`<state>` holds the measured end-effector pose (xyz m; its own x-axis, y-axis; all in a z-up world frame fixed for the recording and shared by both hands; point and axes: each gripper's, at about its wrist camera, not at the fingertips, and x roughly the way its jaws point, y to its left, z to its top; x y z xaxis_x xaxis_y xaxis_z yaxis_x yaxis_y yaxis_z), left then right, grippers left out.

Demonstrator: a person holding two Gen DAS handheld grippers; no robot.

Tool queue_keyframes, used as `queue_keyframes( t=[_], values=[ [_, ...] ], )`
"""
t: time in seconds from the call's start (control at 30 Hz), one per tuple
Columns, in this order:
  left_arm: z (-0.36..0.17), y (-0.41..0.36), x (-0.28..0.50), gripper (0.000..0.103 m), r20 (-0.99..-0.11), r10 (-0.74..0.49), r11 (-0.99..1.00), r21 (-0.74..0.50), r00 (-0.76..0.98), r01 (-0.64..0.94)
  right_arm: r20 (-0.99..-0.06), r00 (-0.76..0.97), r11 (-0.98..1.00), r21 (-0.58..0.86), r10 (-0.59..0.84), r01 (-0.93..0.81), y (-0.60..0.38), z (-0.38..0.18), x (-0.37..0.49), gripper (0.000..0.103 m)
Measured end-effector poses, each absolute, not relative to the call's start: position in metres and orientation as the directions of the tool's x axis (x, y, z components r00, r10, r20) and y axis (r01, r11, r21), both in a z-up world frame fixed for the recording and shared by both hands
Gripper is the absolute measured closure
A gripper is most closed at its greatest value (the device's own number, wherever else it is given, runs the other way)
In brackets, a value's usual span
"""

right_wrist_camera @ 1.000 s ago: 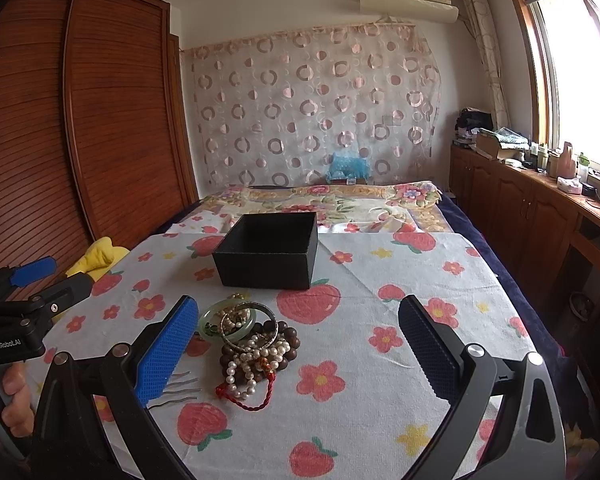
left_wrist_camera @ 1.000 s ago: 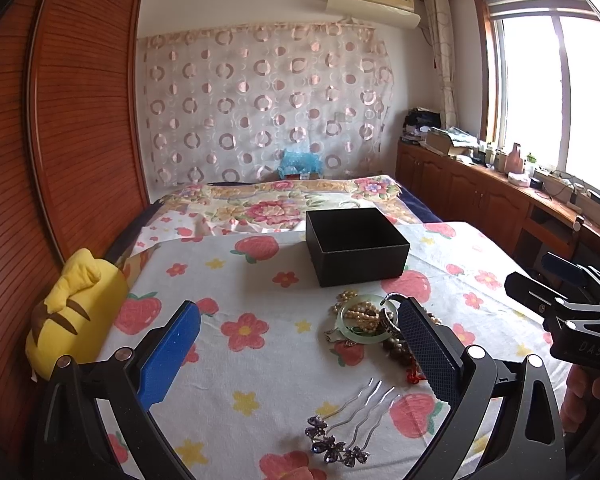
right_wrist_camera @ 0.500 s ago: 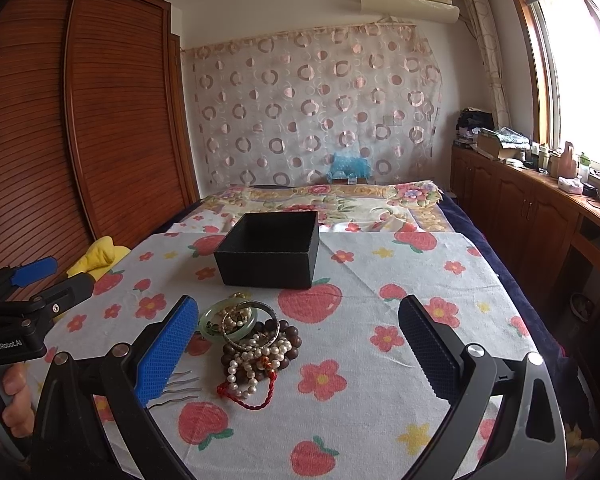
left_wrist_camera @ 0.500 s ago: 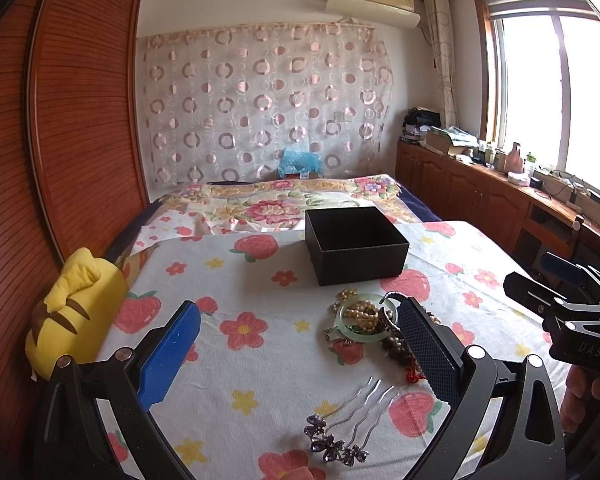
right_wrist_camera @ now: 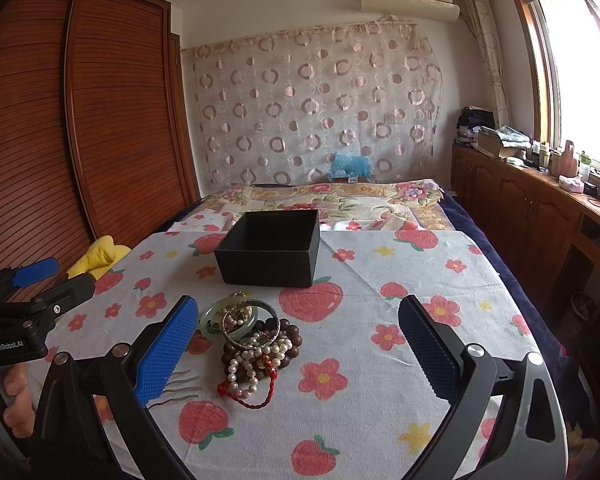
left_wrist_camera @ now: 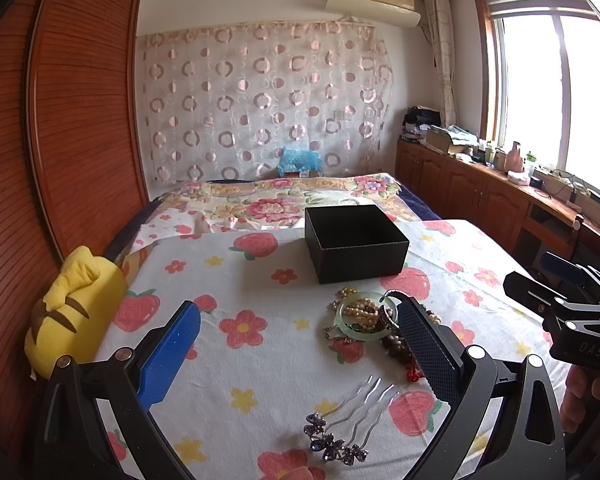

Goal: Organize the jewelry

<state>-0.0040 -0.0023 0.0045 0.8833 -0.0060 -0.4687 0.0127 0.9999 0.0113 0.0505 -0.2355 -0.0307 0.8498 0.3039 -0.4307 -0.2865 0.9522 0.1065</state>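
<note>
- Two tongs, both spread wide with nothing between them, hover over a strawberry-print cloth (right_wrist_camera: 380, 280) on the bed: left tongs (left_wrist_camera: 298, 356) fill the lower half of the left wrist view, right tongs (right_wrist_camera: 298, 354) the lower half of the right wrist view
- Black box (right_wrist_camera: 270, 248), open and seemingly empty, sits at centre frame
- Jewelry pile (right_wrist_camera: 252, 340) lies just below the box, lower centre: a green bangle (right_wrist_camera: 208, 322), a silver bangle, pearl and dark wooden beads, a red cord, all tangled and touching
- Hair comb (left_wrist_camera: 344, 424) with flower ornaments lies apart, at the bottom of the left wrist view
- Nothing looks sorted yet; probably best to take the lone comb or the topmost bangle first, lifting slowly so strands do not drag along
</note>
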Motion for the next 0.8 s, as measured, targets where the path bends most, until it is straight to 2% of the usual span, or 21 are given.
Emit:
queue_keyframes(
  t=[0.8],
  values=[
    [0.0039, -0.0018, -0.0035, 0.007, -0.469, -0.006, 1.0, 0.011, 0.883, 0.013, -0.429, 0.851, 0.952, 0.108, 0.304, -0.286, -0.2345, -0.0318, 0.0504, 0.002]
  ],
)
